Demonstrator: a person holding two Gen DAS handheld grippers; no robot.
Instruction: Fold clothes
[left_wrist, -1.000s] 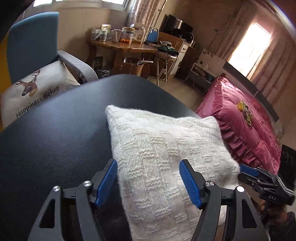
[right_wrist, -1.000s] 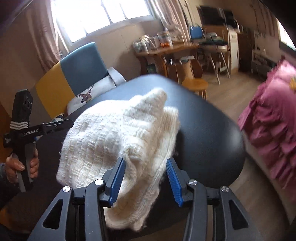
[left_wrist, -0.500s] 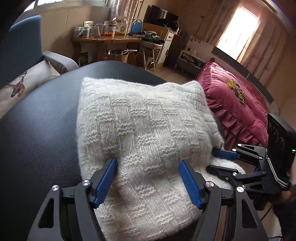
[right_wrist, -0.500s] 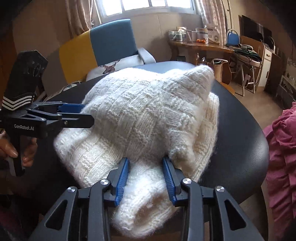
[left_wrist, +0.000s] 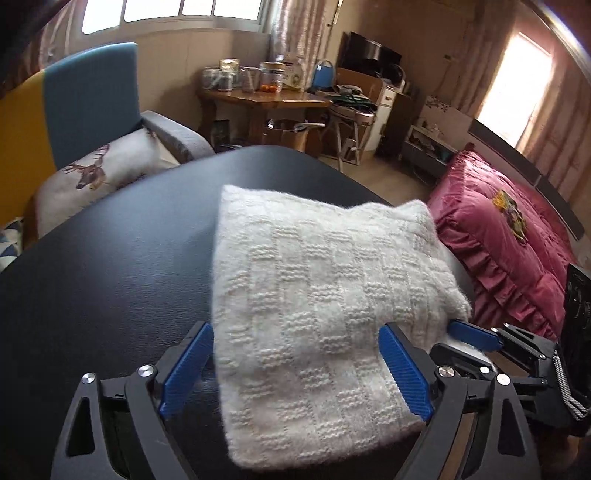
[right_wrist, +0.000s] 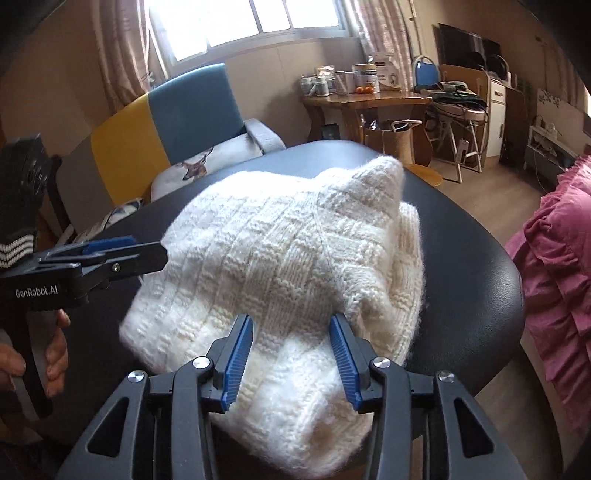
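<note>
A white knit sweater (left_wrist: 317, 288) lies folded in a thick bundle on the round black table (left_wrist: 110, 277). My left gripper (left_wrist: 295, 369) straddles its near edge; its jaws are opening wide, the knit lies between them and the blue pads do not press it. From the other side, my right gripper (right_wrist: 291, 354) sits over a soft fold of the sweater (right_wrist: 280, 251). Its jaws are also opening, with knit between the pads. Each gripper shows in the other's view: the right gripper (left_wrist: 476, 336) at the sweater's right edge, the left gripper (right_wrist: 147, 254) at its left edge.
A blue and yellow armchair (left_wrist: 88, 96) with a deer cushion (left_wrist: 99, 170) stands behind the table (right_wrist: 472, 295). A wooden side table (left_wrist: 266, 99) with jars is further back. A pink bed (left_wrist: 509, 236) lies to the right. A person's hand (right_wrist: 55, 354) grips the left handle.
The left jaws have spread wider around the sweater's edge. The right jaws narrowed on a fold, then widened again, and the right gripper sank closer to the bundle.
</note>
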